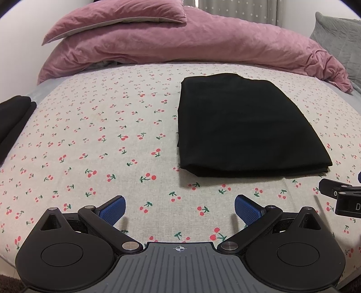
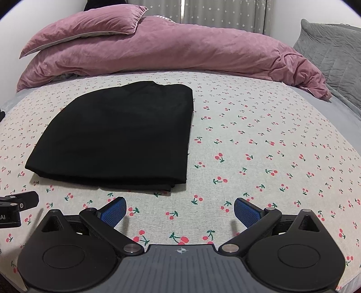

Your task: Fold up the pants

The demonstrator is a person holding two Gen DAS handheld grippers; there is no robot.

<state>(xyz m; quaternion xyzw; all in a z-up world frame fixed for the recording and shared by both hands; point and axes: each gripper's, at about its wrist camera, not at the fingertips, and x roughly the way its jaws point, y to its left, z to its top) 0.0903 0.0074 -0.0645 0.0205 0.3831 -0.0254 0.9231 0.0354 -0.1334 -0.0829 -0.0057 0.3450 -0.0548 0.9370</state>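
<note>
Black pants (image 1: 243,128) lie folded into a flat rectangle on the cherry-print bed sheet (image 1: 101,135); the right wrist view has the pants (image 2: 119,137) left of centre. My left gripper (image 1: 179,208) is open, hovering over the sheet near the bed's front edge, short of the pants' near-left corner, with nothing between its blue pads (image 1: 114,208). My right gripper (image 2: 179,209) is also open and empty, just in front of the pants' near-right corner. Part of the right gripper's body (image 1: 343,198) shows at the left wrist view's right edge, and the left gripper's body (image 2: 15,207) at the other view's left edge.
A rumpled pink duvet (image 1: 191,42) with a pink pillow (image 1: 117,18) lies across the back of the bed. A grey quilted cushion (image 2: 334,49) sits at the far right. Another dark folded garment (image 1: 13,121) rests at the bed's left edge. Curtains hang behind.
</note>
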